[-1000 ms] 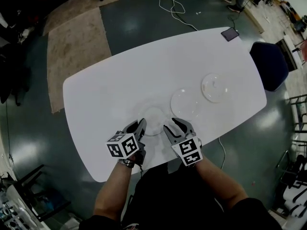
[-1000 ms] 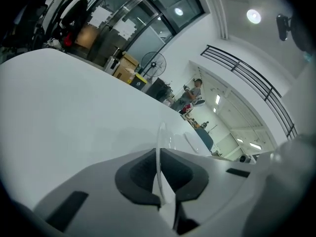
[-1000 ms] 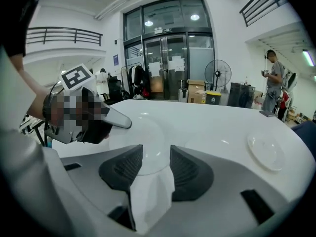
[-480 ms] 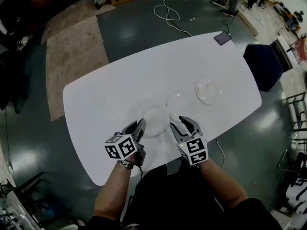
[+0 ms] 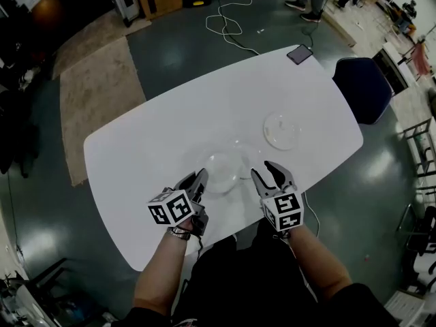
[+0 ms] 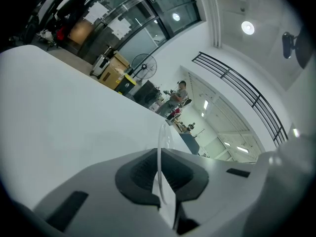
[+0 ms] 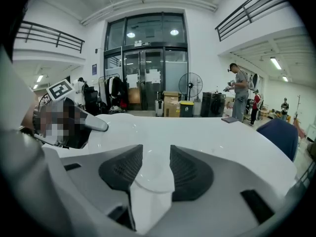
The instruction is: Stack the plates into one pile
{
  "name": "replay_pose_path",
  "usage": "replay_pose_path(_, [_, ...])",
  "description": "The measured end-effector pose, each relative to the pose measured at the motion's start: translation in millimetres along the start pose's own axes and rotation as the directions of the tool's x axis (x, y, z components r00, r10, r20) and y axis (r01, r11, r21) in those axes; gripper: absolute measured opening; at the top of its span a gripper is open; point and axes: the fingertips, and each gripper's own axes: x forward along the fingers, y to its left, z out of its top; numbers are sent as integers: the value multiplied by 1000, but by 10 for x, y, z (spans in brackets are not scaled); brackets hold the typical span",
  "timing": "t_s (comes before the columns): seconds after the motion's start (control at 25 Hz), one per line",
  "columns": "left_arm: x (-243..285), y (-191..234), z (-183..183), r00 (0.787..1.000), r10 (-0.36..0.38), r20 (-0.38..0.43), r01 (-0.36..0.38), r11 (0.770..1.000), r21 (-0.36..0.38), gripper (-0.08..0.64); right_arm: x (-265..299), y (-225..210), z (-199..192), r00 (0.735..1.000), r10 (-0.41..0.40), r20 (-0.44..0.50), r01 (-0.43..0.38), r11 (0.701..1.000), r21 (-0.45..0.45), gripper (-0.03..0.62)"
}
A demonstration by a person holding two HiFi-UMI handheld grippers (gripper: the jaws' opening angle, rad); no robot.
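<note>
Three clear plates are on or over the white table [image 5: 157, 135]. My left gripper [image 5: 199, 180] is shut on the near rim of the left plate [image 5: 221, 167], which hangs edge-on between the pads in the left gripper view [image 6: 161, 137]. That plate overlaps the middle plate [image 5: 244, 146]. The third plate [image 5: 283, 129] lies apart, further right. My right gripper [image 5: 267, 172] stands open near the table's front edge, just right of the held plate, gripping nothing. In the right gripper view [image 7: 156, 158] the left gripper [image 7: 74, 120] and its plate [image 7: 116, 118] show at left.
A dark phone [image 5: 300, 54] lies at the table's far right corner. A blue chair [image 5: 364, 87] stands beside the right end. A rug [image 5: 95, 87] and a white cable [image 5: 228, 19] lie on the floor beyond, with boxes and people further off.
The left gripper has raised its plate and carried it right, so that it now overlaps the middle plate. The right gripper has moved right and up, still open.
</note>
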Motion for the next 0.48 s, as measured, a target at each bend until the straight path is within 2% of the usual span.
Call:
replay_pose_path(0.2, [211,-170,-68,1000,0,-13,0,1000,-9,32,-53,-296,-25,1000,-9,-2,9,1000,12,189])
replay_pose_path(0.48, [502,-375,-162,1000,1,-20,-2,999,-47,32,-57,-594,-11,1000,23,-17,-23,1000,1,189])
